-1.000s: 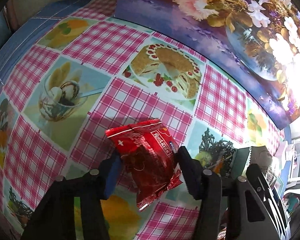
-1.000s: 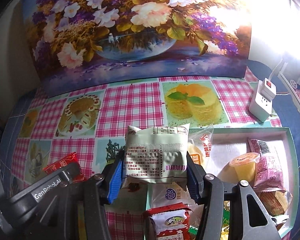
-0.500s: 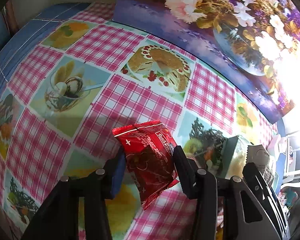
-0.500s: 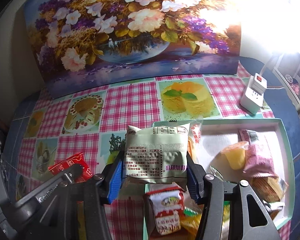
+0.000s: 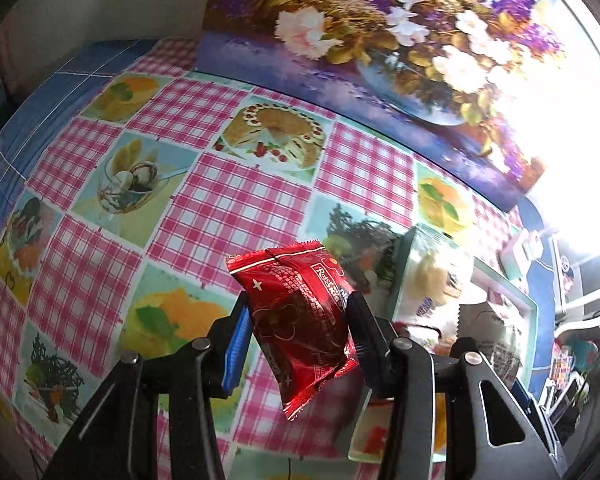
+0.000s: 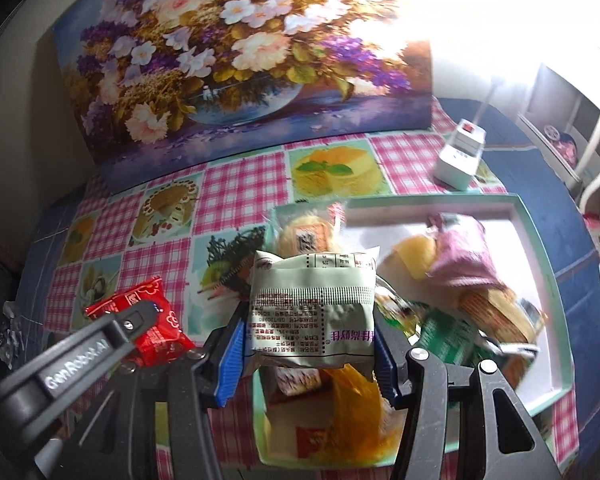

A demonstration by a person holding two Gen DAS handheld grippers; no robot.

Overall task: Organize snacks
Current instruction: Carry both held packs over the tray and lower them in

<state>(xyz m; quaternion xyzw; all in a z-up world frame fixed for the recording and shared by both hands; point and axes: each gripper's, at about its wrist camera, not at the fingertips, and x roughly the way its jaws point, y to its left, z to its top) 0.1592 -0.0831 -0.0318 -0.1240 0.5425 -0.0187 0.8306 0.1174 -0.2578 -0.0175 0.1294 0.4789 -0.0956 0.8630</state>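
Observation:
My left gripper (image 5: 298, 326) is shut on a red snack packet (image 5: 300, 320) and holds it above the checked tablecloth, just left of the tray (image 5: 530, 304). The red snack packet also shows in the right wrist view (image 6: 148, 316), held by the left gripper. My right gripper (image 6: 310, 340) is shut on a pale green snack packet (image 6: 312, 312) and holds it above the left end of the mint-green tray (image 6: 540, 240). The tray holds several snacks: a pink packet (image 6: 464, 256), a yellow jelly cup (image 6: 414, 256), a bun packet (image 6: 308, 236).
A flower painting (image 6: 236, 60) stands against the wall at the back of the table. A white power strip (image 6: 460, 156) lies behind the tray at the right. The tablecloth (image 5: 228, 200) with pink checks and dessert pictures spreads to the left.
Both grippers have risen and moved right toward the tray, each keeping its packet. More of the tray and its snacks is in view.

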